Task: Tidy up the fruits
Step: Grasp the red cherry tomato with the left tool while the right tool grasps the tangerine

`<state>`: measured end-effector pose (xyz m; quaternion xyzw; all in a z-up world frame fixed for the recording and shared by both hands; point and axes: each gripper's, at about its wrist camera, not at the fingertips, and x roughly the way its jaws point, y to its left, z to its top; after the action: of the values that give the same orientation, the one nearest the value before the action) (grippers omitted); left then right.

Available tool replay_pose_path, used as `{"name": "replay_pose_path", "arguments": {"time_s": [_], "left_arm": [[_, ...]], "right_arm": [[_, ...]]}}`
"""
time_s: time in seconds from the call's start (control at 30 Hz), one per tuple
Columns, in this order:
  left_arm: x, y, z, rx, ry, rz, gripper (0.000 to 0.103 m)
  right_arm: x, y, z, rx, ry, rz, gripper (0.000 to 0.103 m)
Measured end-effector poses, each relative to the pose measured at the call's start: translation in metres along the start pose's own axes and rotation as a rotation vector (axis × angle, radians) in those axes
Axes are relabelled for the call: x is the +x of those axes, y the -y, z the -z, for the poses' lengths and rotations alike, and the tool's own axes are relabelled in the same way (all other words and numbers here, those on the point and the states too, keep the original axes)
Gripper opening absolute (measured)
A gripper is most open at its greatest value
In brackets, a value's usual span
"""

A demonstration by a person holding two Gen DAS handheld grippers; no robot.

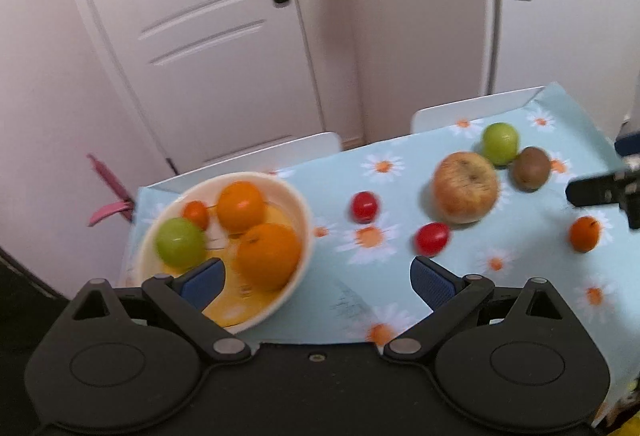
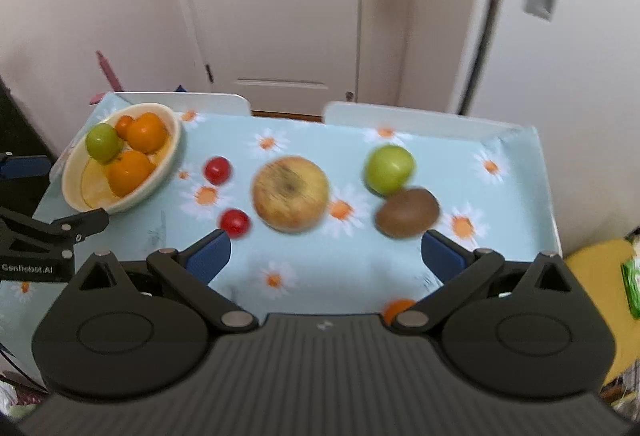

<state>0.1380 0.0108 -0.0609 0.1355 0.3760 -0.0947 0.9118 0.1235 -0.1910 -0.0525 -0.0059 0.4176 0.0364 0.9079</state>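
Red cherry tomato [image 2: 235, 222] lay just ahead of the right gripper [image 2: 325, 256], touching its left pad; the left gripper [image 1: 318, 276] hung over the bowl [image 1: 298, 220] rim on the worktop [image 2: 340, 268]. Both jaws stood spread, holding nothing

One cream ceramic bowl [image 1: 298, 236]; two large round oranges [image 1: 269, 256]; two small orange tangerines [image 1: 585, 234]; two green apples [image 1: 500, 143]; two red cherry tomatoes [image 1: 431, 238]; one big yellowish apple [image 1: 466, 193]; one brown fuzzy kiwi [image 1: 531, 169].
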Motion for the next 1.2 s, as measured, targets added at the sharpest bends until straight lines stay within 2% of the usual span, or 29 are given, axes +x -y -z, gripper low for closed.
{"name": "replay_pose_path", "arguments": {"time_s": [0.13,0.3,0.43,0.6,0.77,0.83,0.97,1.0,1.2], "left_arm": [[0.012,0.015,-0.006,-0.021,0.004,0.061,0.101],[0.035,0.033,-0.011,0.008,0.003,0.075,0.099],[0.057,0.046,-0.011,0.054,-0.007,0.07,0.087],[0.083,0.06,-0.006,0.092,-0.029,0.103,0.075],[0.096,0.071,-0.004,0.115,-0.035,0.131,0.069],[0.102,0.075,-0.004,0.12,-0.041,0.137,0.061],[0.11,0.08,-0.004,0.127,-0.059,0.153,0.047],[0.11,0.08,-0.004,0.129,-0.062,0.155,0.039],[0.11,0.079,-0.004,0.13,-0.067,0.158,0.037]], "right_arm": [[0.001,0.017,0.017,0.031,-0.013,0.045,0.103],[0.007,0.029,0.037,0.062,-0.026,0.101,0.103],[0.019,0.034,0.05,0.104,-0.034,0.114,0.103],[0.034,0.037,0.063,0.144,-0.036,0.126,0.103],[0.046,0.038,0.069,0.175,-0.034,0.119,0.102],[0.05,0.038,0.07,0.18,-0.037,0.12,0.095],[0.055,0.04,0.073,0.193,-0.043,0.123,0.089],[0.055,0.04,0.073,0.196,-0.042,0.124,0.088],[0.053,0.043,0.075,0.199,-0.043,0.131,0.082]]}}
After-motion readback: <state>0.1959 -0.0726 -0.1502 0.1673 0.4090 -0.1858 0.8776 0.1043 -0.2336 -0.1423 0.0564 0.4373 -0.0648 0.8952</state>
